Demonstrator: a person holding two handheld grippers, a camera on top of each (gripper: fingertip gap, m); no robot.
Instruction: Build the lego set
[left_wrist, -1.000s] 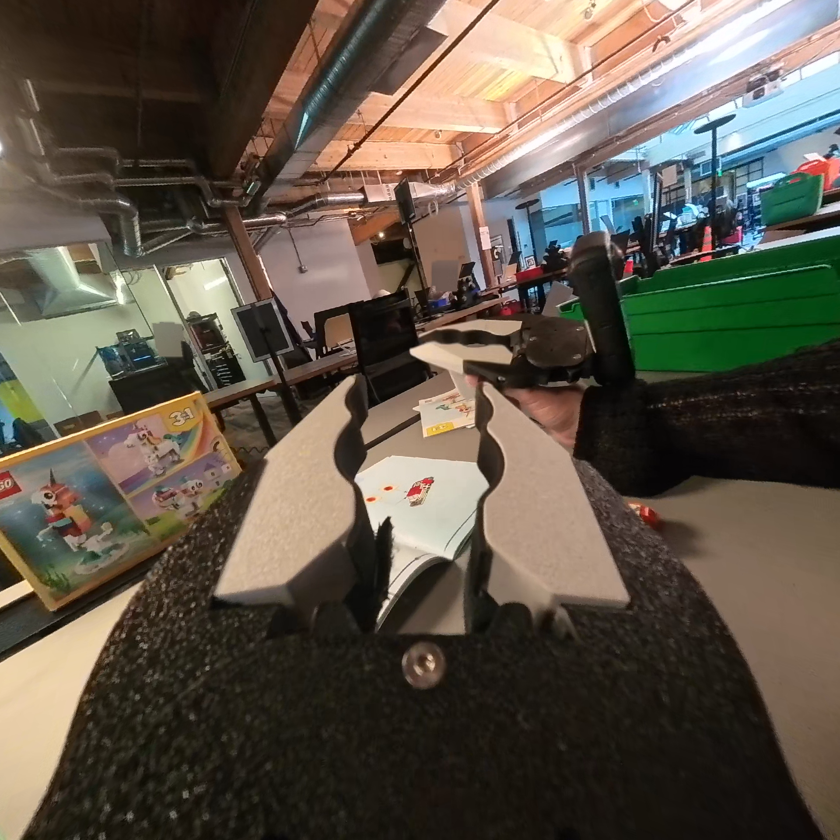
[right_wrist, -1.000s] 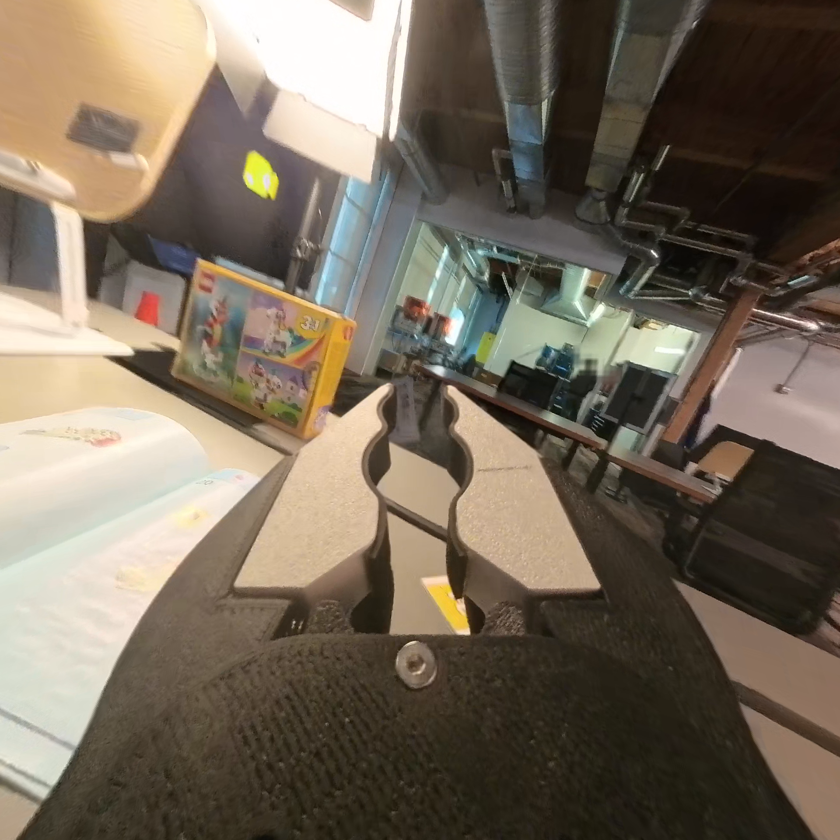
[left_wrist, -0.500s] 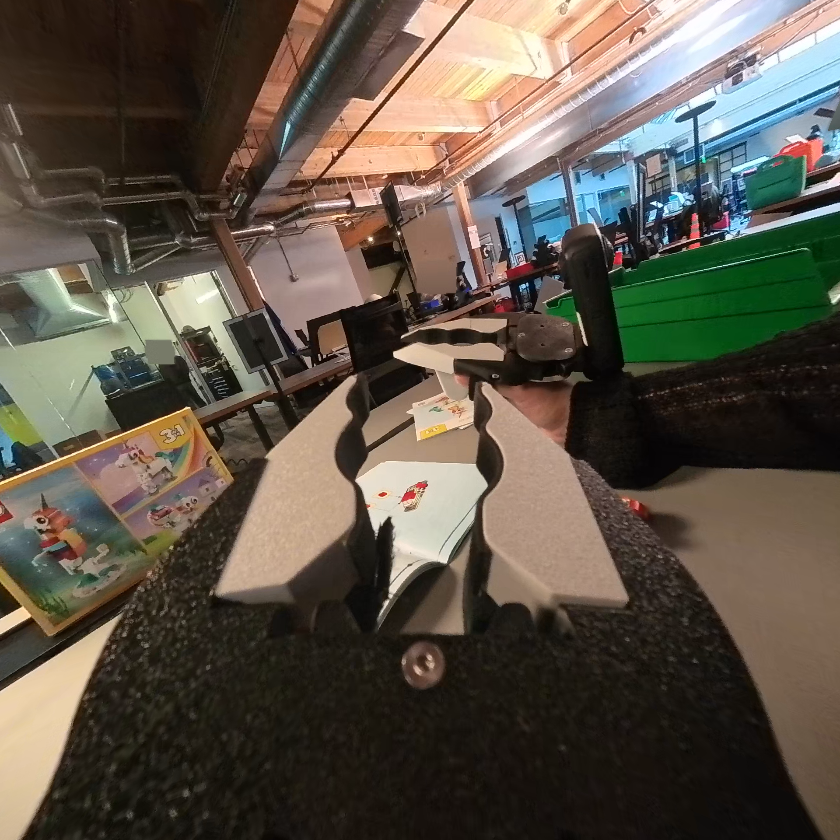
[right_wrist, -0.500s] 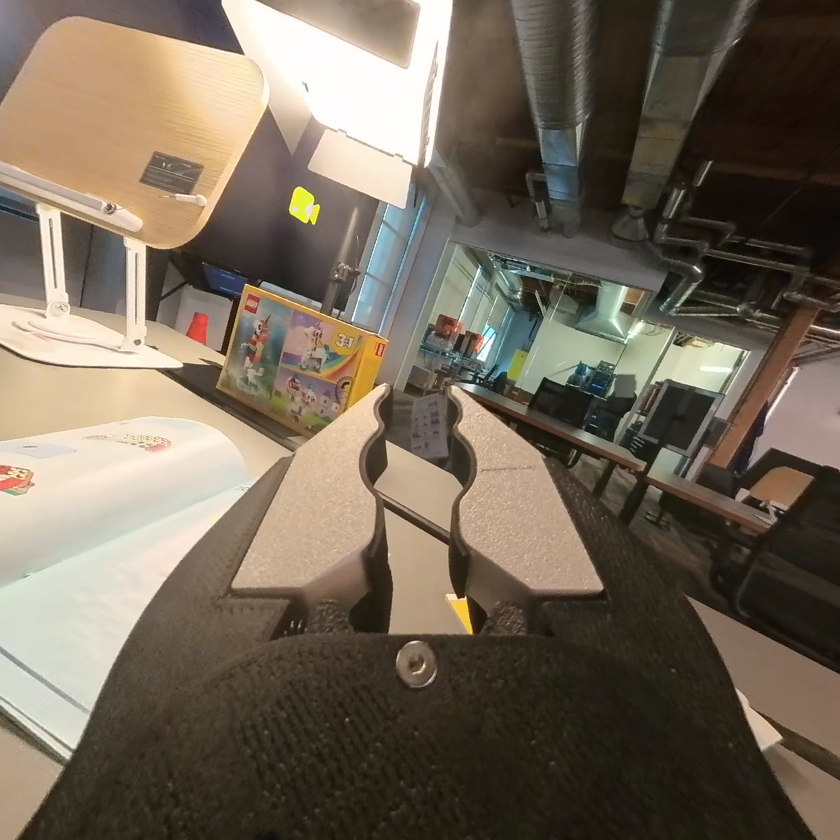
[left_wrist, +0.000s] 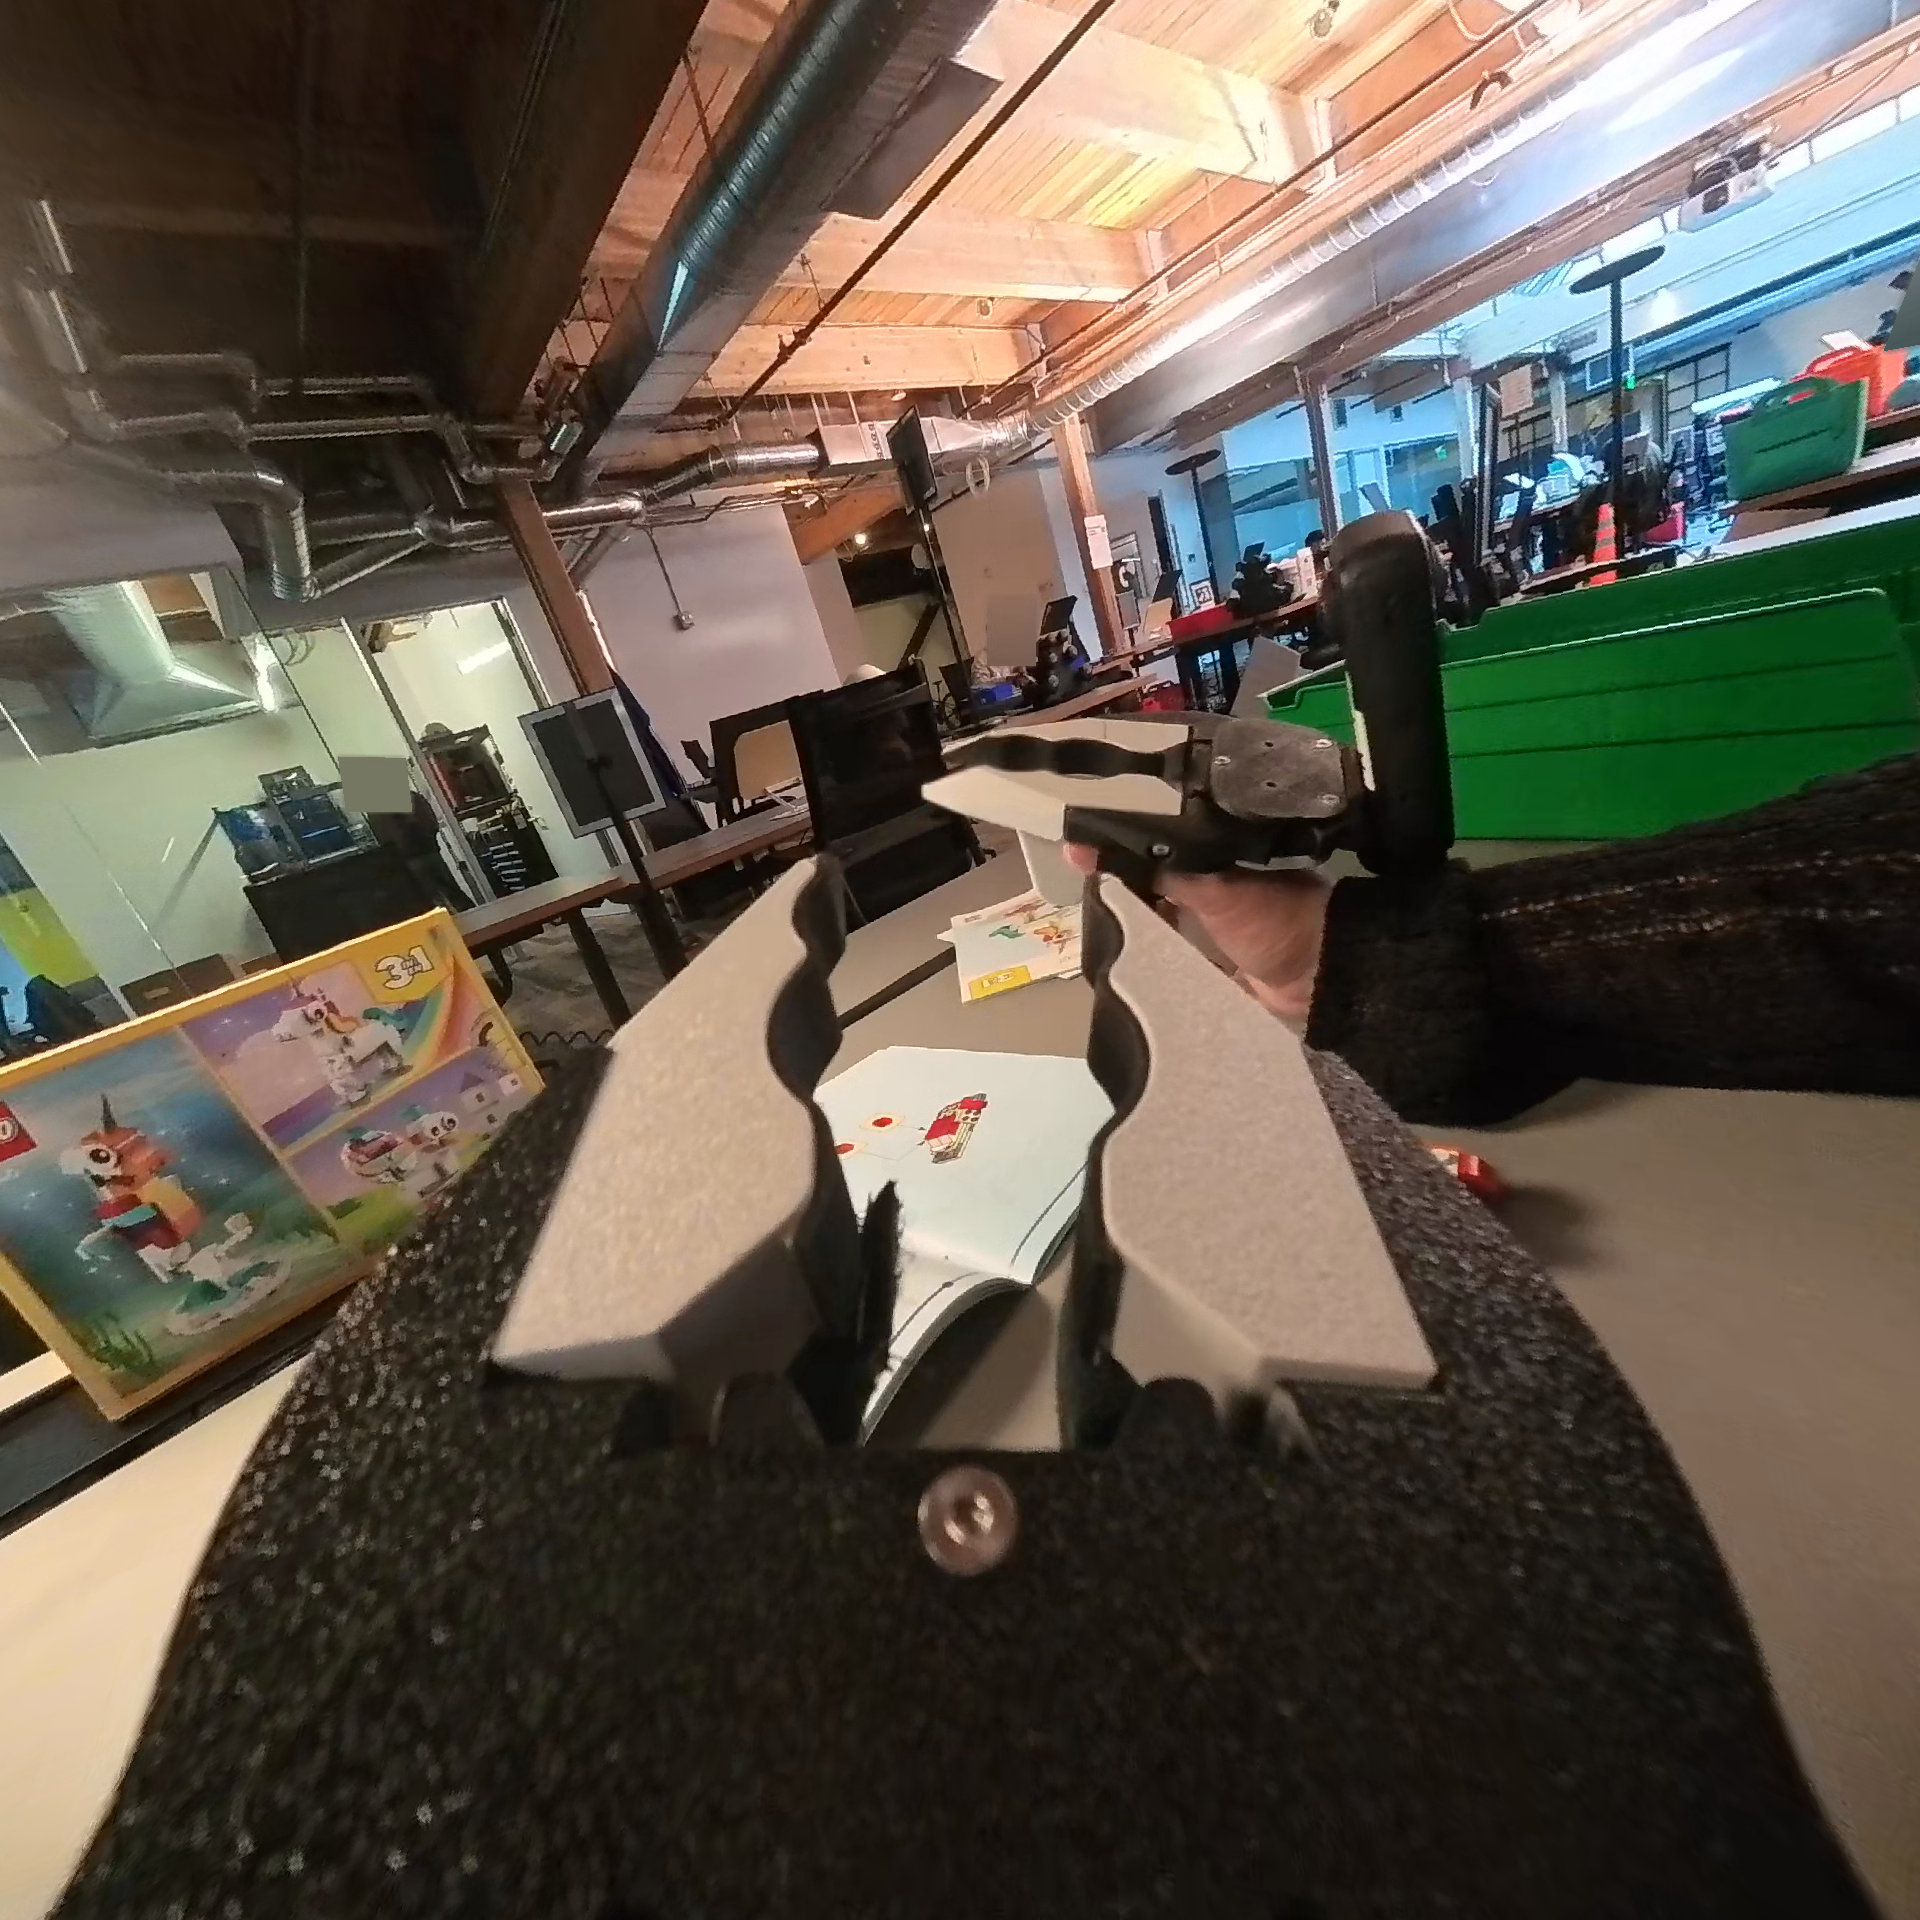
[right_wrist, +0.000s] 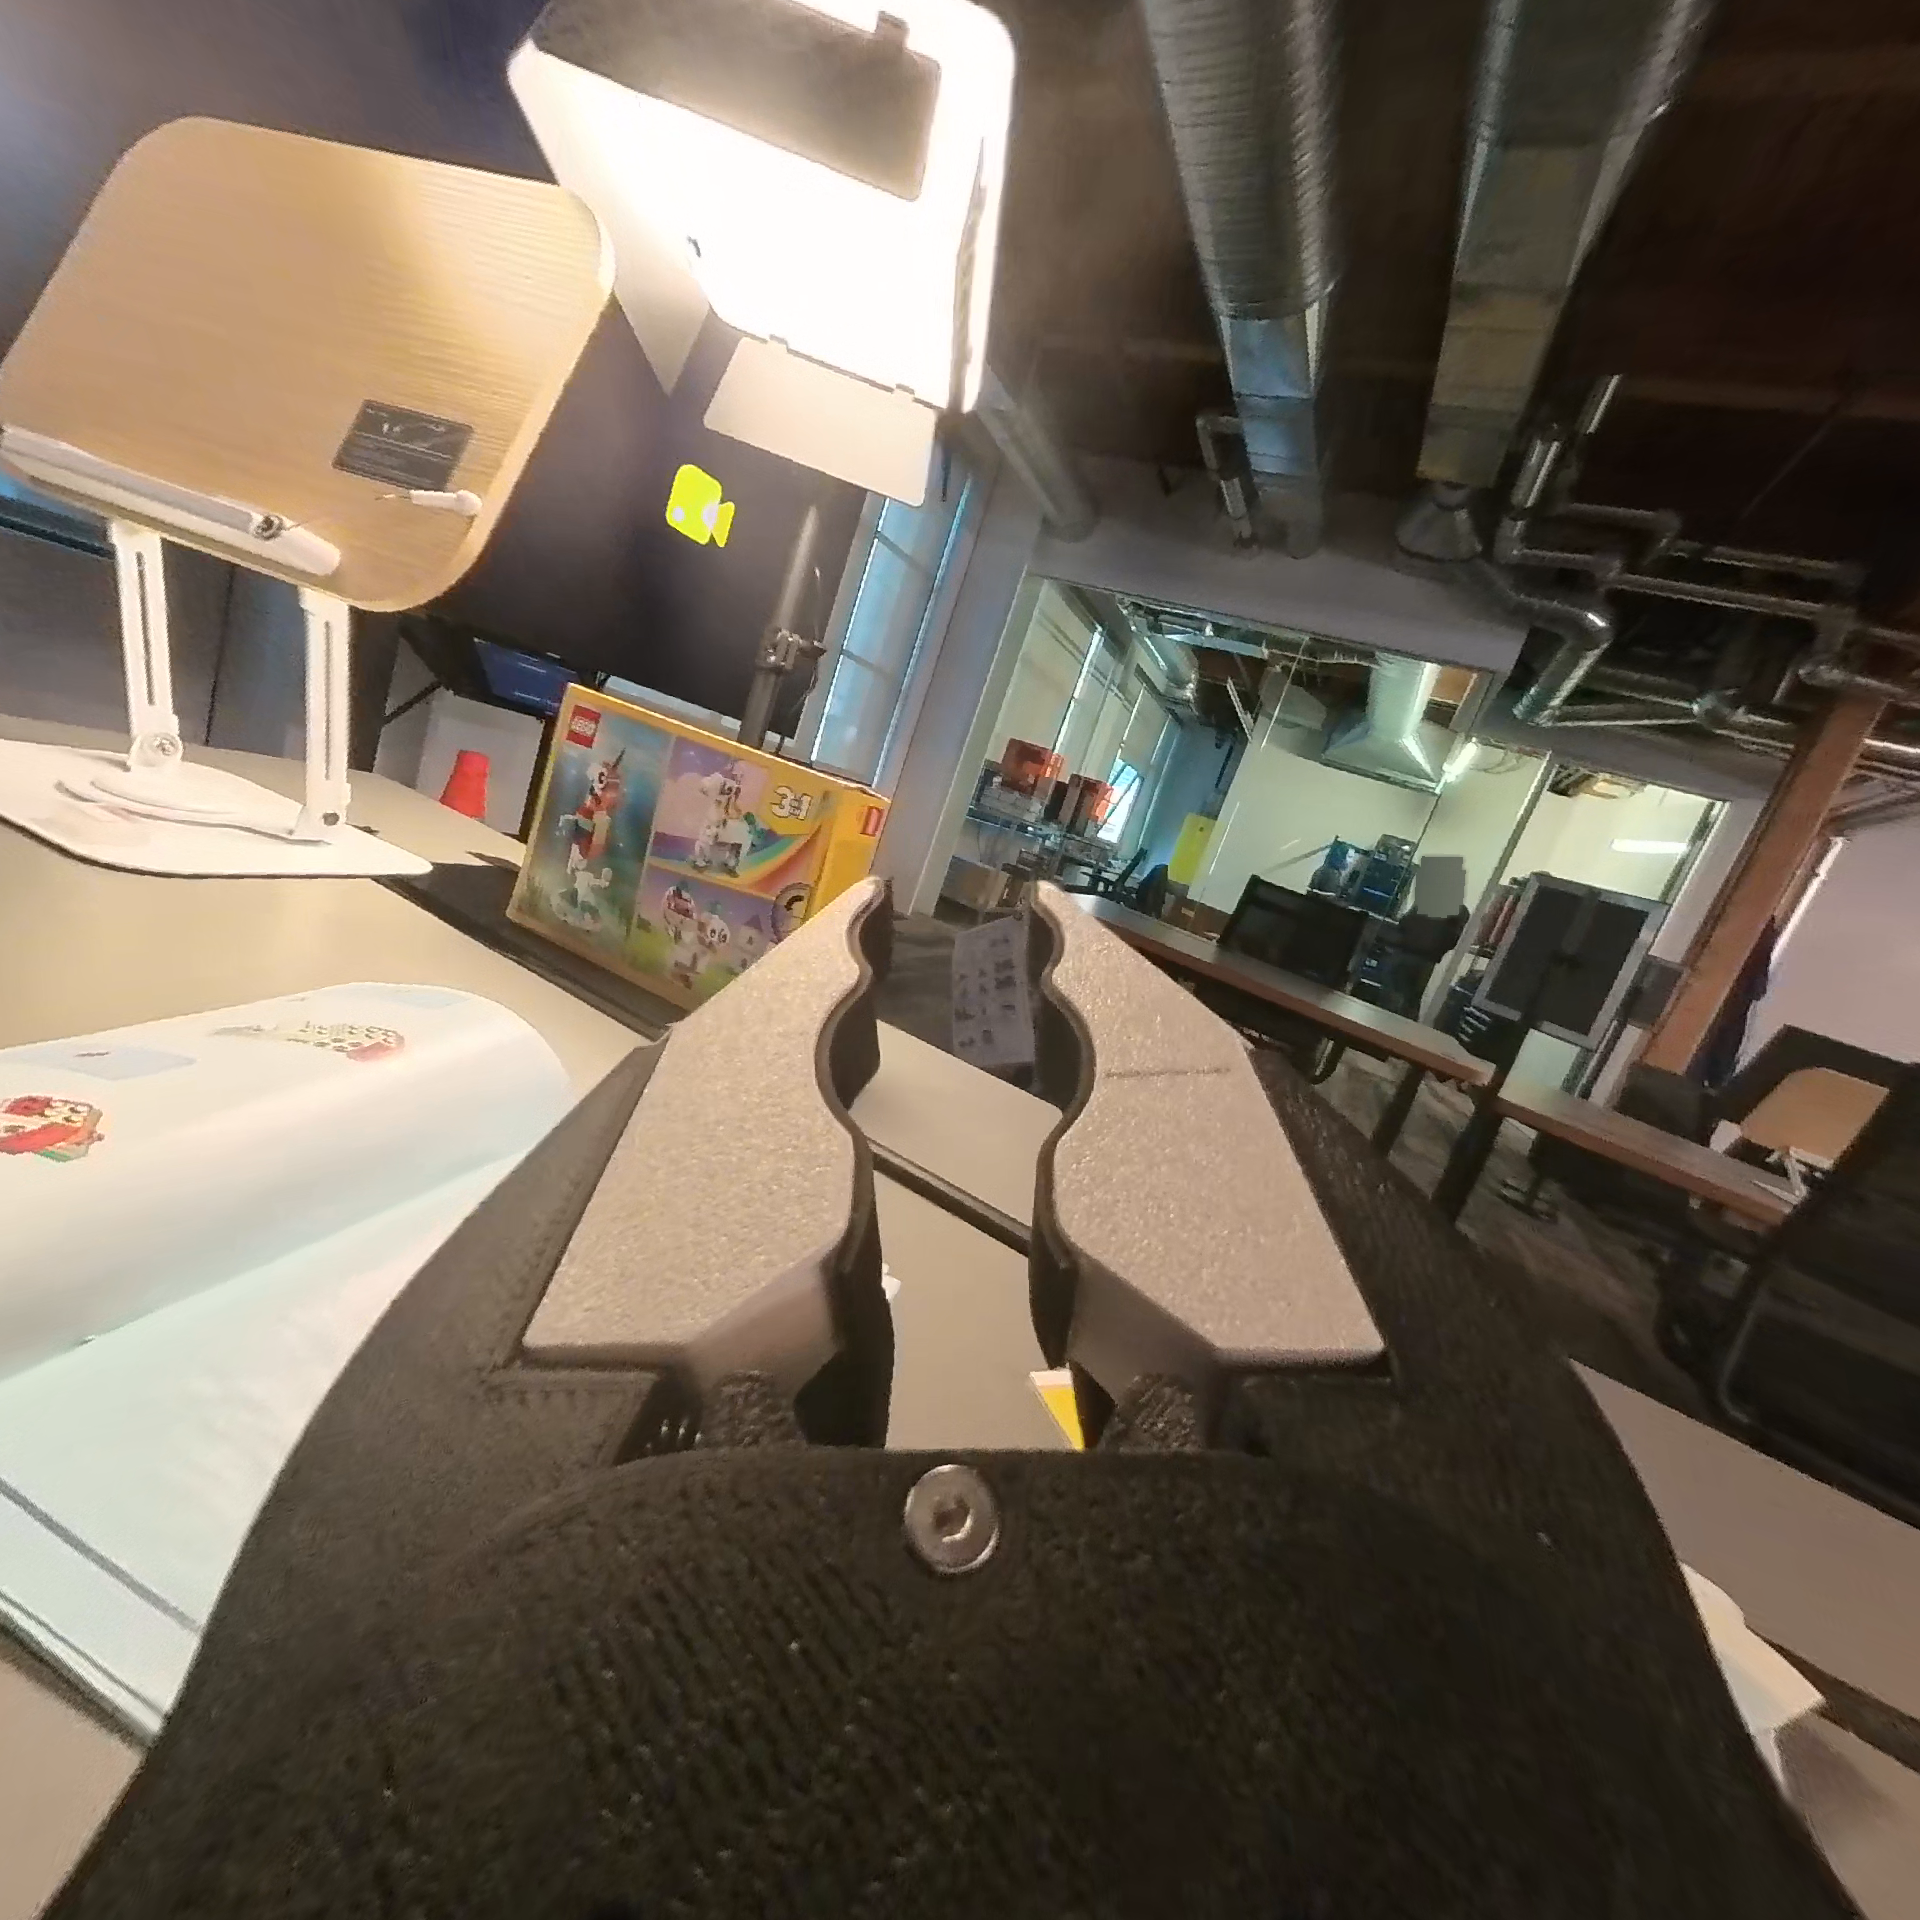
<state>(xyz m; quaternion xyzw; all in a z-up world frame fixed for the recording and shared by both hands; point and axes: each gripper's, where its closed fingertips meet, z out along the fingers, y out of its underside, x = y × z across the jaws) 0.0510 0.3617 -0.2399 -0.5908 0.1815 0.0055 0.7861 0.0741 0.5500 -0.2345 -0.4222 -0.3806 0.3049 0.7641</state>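
The open instruction booklet (left_wrist: 966, 1143) lies on the grey table (left_wrist: 1662, 1299) just ahead of my left gripper (left_wrist: 956, 883), which is open, empty and held above the table. The yellow set box (left_wrist: 239, 1122) stands at the left. A small red piece (left_wrist: 1465, 1169) lies by a dark sleeve. My right gripper (right_wrist: 956, 909) is open with a narrow gap and hovers beside the booklet (right_wrist: 208, 1195), pointing towards the box (right_wrist: 686, 883). A small pale sheet with dark marks (right_wrist: 992, 997) shows between its tips; I cannot tell whether it touches them. The right gripper also shows in the left wrist view (left_wrist: 966, 779).
Green bins (left_wrist: 1662, 727) stand at the back right. More leaflets (left_wrist: 1018, 935) lie beyond the booklet. A wooden stand on a white base (right_wrist: 291, 353) and a bright light panel (right_wrist: 810, 187) stand at the table's far left. The table edge (right_wrist: 956, 1195) runs just ahead. My right fingertips sit around 20 cm from my left ones.
The right wrist view has swung, so the wooden stand and light panel are now in full view and sharp. The right gripper stays raised ahead of the left, which has barely moved.
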